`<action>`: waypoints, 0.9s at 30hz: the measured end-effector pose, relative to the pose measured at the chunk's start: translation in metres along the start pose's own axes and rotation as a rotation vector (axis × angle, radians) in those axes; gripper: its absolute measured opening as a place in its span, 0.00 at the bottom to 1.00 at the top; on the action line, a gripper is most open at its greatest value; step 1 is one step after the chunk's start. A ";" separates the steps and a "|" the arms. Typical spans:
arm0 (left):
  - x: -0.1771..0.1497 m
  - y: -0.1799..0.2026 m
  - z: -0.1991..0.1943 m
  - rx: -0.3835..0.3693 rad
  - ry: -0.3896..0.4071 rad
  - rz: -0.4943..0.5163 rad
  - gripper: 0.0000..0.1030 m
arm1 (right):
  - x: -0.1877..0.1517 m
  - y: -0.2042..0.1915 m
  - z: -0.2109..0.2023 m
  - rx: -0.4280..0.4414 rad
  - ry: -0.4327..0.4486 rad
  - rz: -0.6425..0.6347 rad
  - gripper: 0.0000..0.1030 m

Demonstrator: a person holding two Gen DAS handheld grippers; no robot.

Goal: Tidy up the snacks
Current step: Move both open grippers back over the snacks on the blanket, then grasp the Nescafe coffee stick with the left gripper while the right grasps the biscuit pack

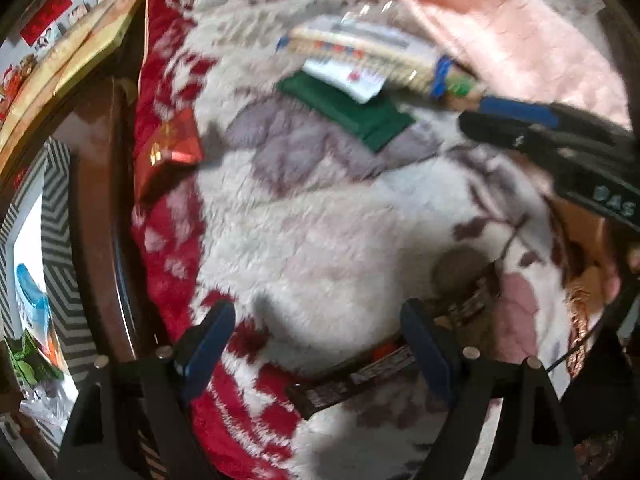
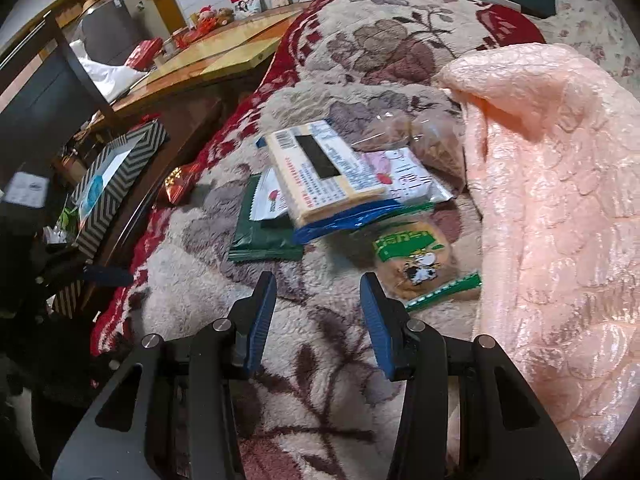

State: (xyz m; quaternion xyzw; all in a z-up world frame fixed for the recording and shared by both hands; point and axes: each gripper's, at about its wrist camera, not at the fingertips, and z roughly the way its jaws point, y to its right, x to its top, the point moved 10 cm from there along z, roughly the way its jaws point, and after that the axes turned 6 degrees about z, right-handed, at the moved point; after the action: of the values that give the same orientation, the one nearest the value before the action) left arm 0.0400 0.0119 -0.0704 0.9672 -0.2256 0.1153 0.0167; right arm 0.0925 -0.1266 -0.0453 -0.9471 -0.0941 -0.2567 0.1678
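A pile of snack packs lies on a floral fleece blanket (image 2: 320, 360): a cream cracker pack with blue ends (image 2: 320, 168), a dark green pack (image 2: 260, 236), a white pack (image 2: 404, 176), a round biscuit pack with a green label (image 2: 416, 256) and a clear bag of brown snacks (image 2: 432, 140). A red foil pack (image 2: 176, 184) lies apart at the left. My right gripper (image 2: 318, 284) is open and empty, just short of the pile. My left gripper (image 1: 316, 316) is open and empty over the blanket; the pile (image 1: 360, 64) lies ahead, with the right gripper (image 1: 520, 120) beside it.
A pink quilt (image 2: 560, 200) is bunched at the right of the pile. A wooden table (image 2: 224, 52) stands beyond the blanket at the left. A striped box (image 2: 116, 176) sits lower left. A dark Nestlé wrapper (image 1: 360, 380) lies near the left fingers.
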 end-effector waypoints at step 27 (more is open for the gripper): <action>-0.011 0.065 0.008 -0.162 0.033 0.445 0.55 | 0.001 0.013 -0.018 0.005 0.026 0.033 0.42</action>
State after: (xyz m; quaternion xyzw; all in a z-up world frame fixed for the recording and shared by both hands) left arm 0.0037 -0.0427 -0.0815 0.8871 -0.4416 0.1133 0.0720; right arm 0.0882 -0.1450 -0.0333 -0.9447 -0.0767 -0.2661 0.1757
